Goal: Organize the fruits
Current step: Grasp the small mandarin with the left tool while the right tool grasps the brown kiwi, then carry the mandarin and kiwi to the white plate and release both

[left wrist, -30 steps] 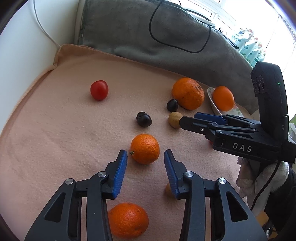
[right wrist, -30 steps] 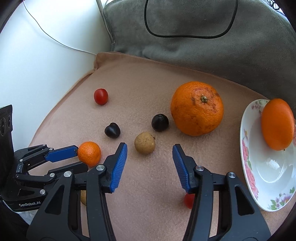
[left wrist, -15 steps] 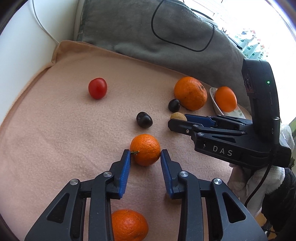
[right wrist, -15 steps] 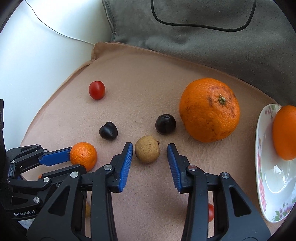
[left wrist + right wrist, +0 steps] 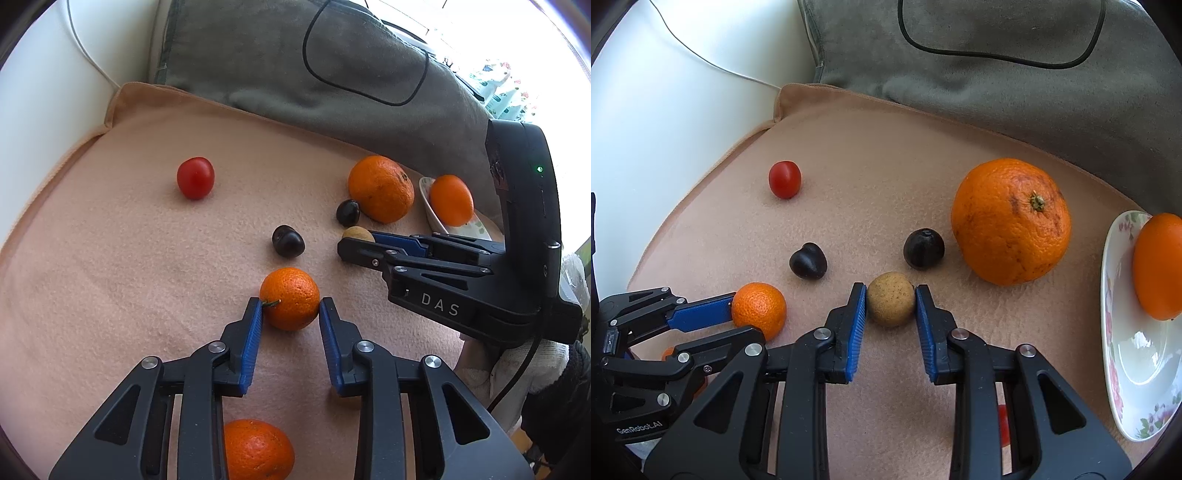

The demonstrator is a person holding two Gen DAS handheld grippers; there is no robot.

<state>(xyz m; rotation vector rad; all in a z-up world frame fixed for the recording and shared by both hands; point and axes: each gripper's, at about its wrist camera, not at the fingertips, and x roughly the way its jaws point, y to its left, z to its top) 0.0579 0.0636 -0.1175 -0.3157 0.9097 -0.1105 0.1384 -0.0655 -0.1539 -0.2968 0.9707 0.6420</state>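
My left gripper (image 5: pixel 290 308) is clamped on the small mandarin (image 5: pixel 290 297) at the centre of its view, both blue pads touching the peel. My right gripper (image 5: pixel 891 295) is clenched on the little tan round fruit (image 5: pixel 891 298) at the centre of its view, on the peach blanket (image 5: pixel 879 155). Above it lie two dark fruits (image 5: pixel 808 260), a cherry tomato (image 5: pixel 785 179) at upper left and a large orange (image 5: pixel 1011 220) at right. At the right edge an orange fruit (image 5: pixel 1158 266) sits on the floral plate (image 5: pixel 1123 365). Another mandarin (image 5: pixel 258 448) lies at the bottom of my left view.
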